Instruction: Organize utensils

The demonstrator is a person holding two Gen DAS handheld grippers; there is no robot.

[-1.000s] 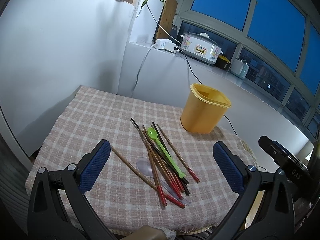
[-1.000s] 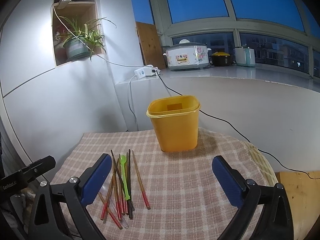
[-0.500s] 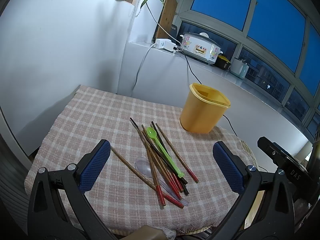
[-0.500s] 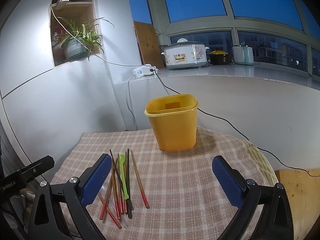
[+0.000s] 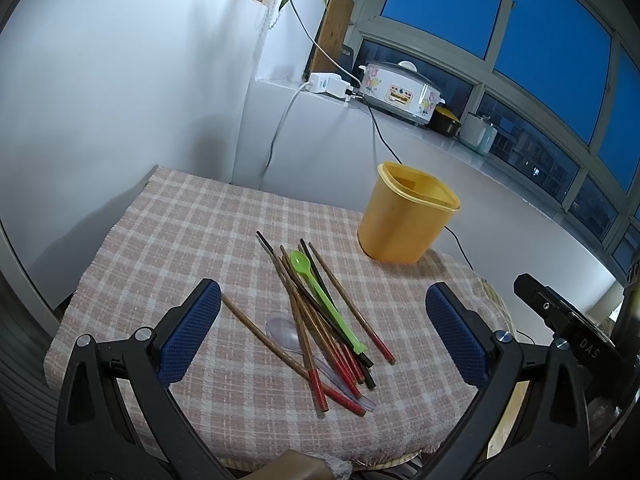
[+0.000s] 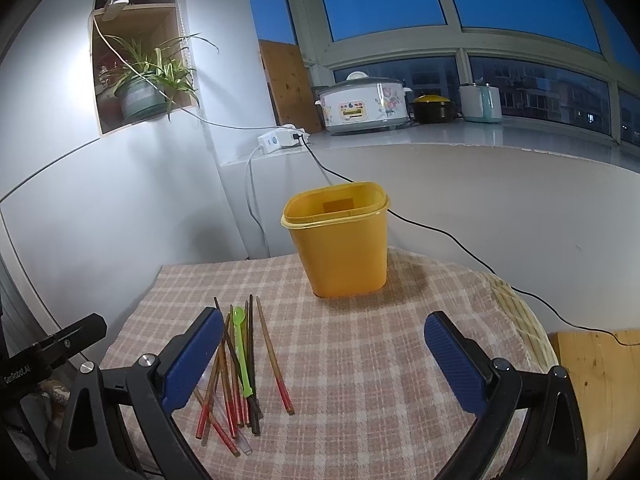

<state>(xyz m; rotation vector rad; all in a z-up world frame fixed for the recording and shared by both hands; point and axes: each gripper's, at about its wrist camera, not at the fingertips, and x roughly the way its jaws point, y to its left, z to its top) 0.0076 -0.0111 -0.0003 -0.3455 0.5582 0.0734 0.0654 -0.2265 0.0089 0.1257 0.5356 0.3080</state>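
Note:
Several brown chopsticks with red ends [image 5: 316,320] [image 6: 274,354] lie in a loose pile on the checked tablecloth, together with a green plastic spoon [image 5: 320,292] [image 6: 242,344] and a clear plastic spoon [image 5: 286,330]. Behind them stands an empty yellow plastic container [image 5: 406,220] [image 6: 340,238], upright. My left gripper [image 5: 320,336] hovers open above the pile with nothing between its blue pads. My right gripper [image 6: 324,364] is open too, to the right of the pile and in front of the container; its left finger [image 6: 192,360] hides part of the chopsticks.
The checked cloth [image 5: 180,240] covers a small round table with a woven mat edge [image 6: 516,312]. White walls stand close behind and to the left. A black cable [image 6: 460,244] trails past the container. A counter holds a rice cooker [image 6: 364,104], a pot and a power strip.
Both grippers have drifted slightly; the container and utensils sit a little further left in the right wrist view. Nothing was grasped or moved on the table.

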